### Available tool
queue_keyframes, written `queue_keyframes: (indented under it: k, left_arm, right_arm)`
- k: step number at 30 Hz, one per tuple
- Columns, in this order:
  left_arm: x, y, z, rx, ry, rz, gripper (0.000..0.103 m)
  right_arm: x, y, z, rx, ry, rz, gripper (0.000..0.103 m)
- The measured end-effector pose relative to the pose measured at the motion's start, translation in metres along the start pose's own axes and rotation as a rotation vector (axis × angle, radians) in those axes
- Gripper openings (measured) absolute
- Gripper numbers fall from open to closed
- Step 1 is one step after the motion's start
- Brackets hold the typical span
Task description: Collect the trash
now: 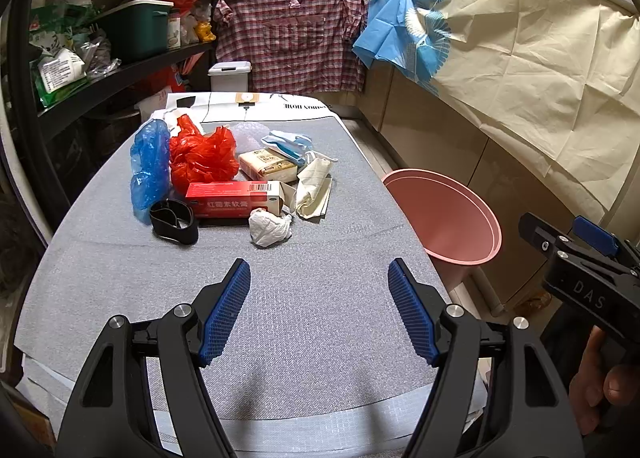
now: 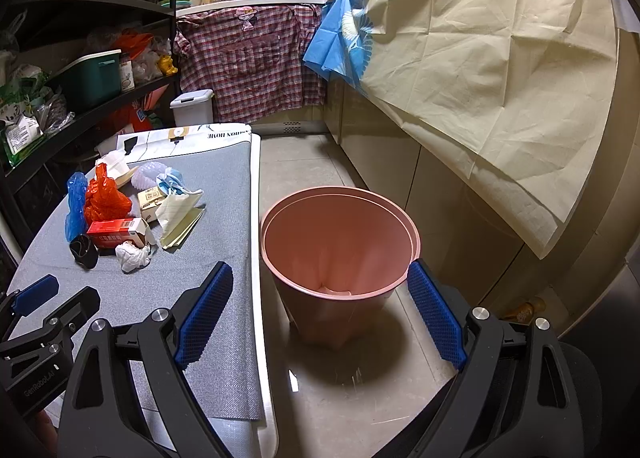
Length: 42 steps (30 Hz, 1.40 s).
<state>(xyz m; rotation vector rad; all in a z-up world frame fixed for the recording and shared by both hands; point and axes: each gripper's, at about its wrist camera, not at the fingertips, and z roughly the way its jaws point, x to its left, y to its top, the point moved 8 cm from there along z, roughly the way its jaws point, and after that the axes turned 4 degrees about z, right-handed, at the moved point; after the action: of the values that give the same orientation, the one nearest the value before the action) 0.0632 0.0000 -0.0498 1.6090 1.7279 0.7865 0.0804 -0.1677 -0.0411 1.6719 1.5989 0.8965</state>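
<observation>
The left gripper [image 1: 319, 278] hangs over the near, bare part of the grey woven mat [image 1: 312, 338], its blue ribbed pads [image 1: 226, 310] spread wide with nothing between them and touching nothing. The right gripper [image 2: 320, 286] is likewise spread wide and empty; one finger sits over the mat's edge, the other over the floor, with the pink trash bin [image 2: 340, 242] framed between them further off. In the left wrist view the right gripper's black body bears the letters "DAS", with the person's hand [image 1: 604, 374] around its handle; in the right wrist view the left gripper's body reads "GenRobot.AI".

The trash lies in a cluster on the far half of the mat, well apart from both grippers. Nearest is a crumpled white tissue [image 1: 270, 226], touching a red and white medicine box [image 1: 234, 199] with a barcode and white Chinese characters that are too small to read surely. A black band [image 1: 174, 221] curls just left of the box. Behind it are a crumpled red plastic bag [image 1: 202, 155], a blue plastic bag [image 1: 149, 169], a tan tissue packet [image 1: 267, 165] with small print, a blue face mask [image 1: 290, 143] and folded cream paper [image 1: 314, 187].

The bin stands on the floor just beside the table's right edge. A sheet [image 2: 192, 135] past the mat shows "HOME" upside down.
</observation>
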Motion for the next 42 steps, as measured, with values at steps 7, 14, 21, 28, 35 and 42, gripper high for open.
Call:
queue_keyframes:
  k: [7, 14, 21, 28, 35, 42]
  left_arm:
    - [-0.003, 0.001, 0.002, -0.01, 0.015, -0.01, 0.069]
    - [0.028, 0.021, 0.006, -0.053, 0.035, -0.07, 0.056]
    - [0.061, 0.029, 0.023, -0.013, 0.1, -0.131, 0.04]
    - [0.099, 0.044, 0.037, -0.05, 0.221, -0.097, 0.028]
    - [0.145, 0.052, 0.066, -0.022, 0.294, -0.13, 0.027]
    - [0.167, 0.047, 0.097, 0.022, 0.311, -0.154, 0.027]
  right_arm:
    - [0.002, 0.009, -0.002, -0.025, 0.026, 0.018, 0.083]
    - [0.022, 0.022, 0.002, -0.019, 0.129, 0.046, 0.069]
    - [0.068, 0.043, 0.021, 0.013, 0.239, 0.03, 0.046]
    - [0.125, 0.059, 0.063, 0.063, 0.317, 0.051, 0.044]
    - [0.163, 0.046, 0.116, 0.16, 0.349, 0.079, 0.044]
    - [0.183, 0.023, 0.152, 0.242, 0.368, 0.055, 0.045]
